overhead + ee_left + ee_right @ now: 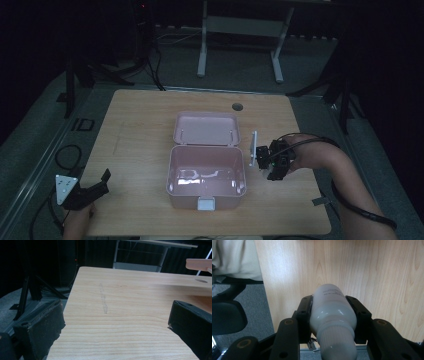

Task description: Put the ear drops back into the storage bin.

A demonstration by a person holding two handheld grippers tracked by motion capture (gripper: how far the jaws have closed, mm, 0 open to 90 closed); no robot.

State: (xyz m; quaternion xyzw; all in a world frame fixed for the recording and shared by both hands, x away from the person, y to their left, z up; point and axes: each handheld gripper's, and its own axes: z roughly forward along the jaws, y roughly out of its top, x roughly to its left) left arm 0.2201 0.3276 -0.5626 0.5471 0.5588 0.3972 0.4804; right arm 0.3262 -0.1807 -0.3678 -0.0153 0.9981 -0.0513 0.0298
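Observation:
An open pink box (172, 186) sits mid-table, empty inside, with its lid (206, 128) folded flat behind it and a pale latch (206, 204) on the front wall. My right gripper (272, 161) hovers just right of the box. In the right gripper view it (333, 305) is shut on a white bottle (332, 312) and points down at the wood, the ribbed cap nearest the camera. My left gripper (103, 182) rests low near the table's front left corner. It (115, 320) is open, with bare tabletop between its jaws.
The wooden table (140, 125) has a cable hole (237, 106) behind the box. A pink edge (198, 264) of the box shows far right. A small clip (320, 201) lies near the front right edge. Cables (67, 155) lie on the floor at left; a dark chair (227, 315) stands below the table edge.

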